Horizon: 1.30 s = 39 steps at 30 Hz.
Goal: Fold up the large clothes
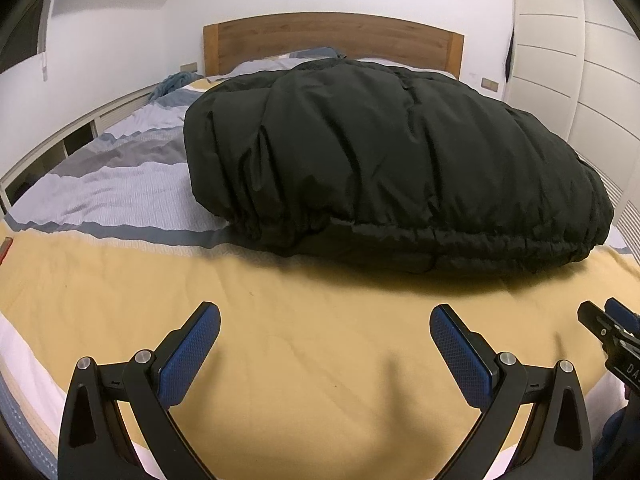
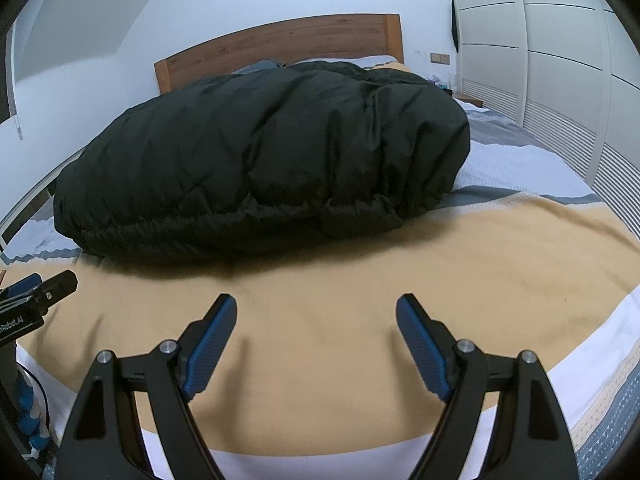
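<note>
My left gripper (image 1: 325,316) hangs low over the foot of the bed, its blue-padded fingers (image 1: 192,354) spread wide with nothing between them. My right gripper (image 2: 316,307) is just beside it at the same height, equally wide apart and equally empty. From the left camera I catch the tip of the right tool at the far right edge, and from the right camera the left tool pokes in at the far left edge.

Directly under and ahead of both tools lies a yellow blanket (image 1: 280,320), smooth with a few shallow creases, and neither tool touches it as far as I can tell. Just past that band sits the black padded jacket (image 1: 392,160), a big puffy mound with its gathered elastic hem facing me. It lies ahead and a little right of my left tool, ahead and a little left of my right one, apart from both.

Around the jacket shows the grey and white striped bedcover (image 1: 120,176). Beyond it stands the wooden headboard (image 1: 332,38), and off to the right a white wardrobe (image 2: 560,60).
</note>
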Motion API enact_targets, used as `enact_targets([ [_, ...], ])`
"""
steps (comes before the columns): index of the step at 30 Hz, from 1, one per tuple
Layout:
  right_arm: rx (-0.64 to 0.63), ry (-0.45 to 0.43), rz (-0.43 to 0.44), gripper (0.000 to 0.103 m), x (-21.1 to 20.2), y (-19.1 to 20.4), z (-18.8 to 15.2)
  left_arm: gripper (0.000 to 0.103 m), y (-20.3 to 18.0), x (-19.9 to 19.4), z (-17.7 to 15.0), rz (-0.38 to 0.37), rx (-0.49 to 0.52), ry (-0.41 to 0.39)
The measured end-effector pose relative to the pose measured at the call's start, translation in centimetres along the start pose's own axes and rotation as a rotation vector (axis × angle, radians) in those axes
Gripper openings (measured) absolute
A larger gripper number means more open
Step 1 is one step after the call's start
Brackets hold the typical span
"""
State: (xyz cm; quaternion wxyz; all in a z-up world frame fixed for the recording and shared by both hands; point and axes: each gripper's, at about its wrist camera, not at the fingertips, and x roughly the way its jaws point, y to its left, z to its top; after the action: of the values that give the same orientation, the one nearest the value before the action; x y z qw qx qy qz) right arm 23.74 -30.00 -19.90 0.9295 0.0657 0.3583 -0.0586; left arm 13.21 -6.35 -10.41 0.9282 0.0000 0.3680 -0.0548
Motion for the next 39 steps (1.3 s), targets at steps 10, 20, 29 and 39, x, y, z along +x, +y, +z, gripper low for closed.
enact_targets([
  [10,-0.007,0.000,-0.029,0.082,0.1,-0.5,0.1,0.102,-0.3,-0.1,-0.2,-0.005,0.024,-0.006],
  [20,-0.027,-0.001,-0.066,0.082,0.2,-0.8,0.4,0.102,-0.3,-0.1,-0.3,-0.003,0.037,-0.004],
  [29,-0.024,-0.006,-0.099,0.082,0.1,-1.6,0.5,0.102,-0.4,0.1,-0.3,-0.003,0.046,-0.002],
  [39,-0.028,0.000,-0.114,0.082,0.4,-2.0,0.6,0.102,-0.3,0.1,-0.3,-0.003,0.046,-0.002],
])
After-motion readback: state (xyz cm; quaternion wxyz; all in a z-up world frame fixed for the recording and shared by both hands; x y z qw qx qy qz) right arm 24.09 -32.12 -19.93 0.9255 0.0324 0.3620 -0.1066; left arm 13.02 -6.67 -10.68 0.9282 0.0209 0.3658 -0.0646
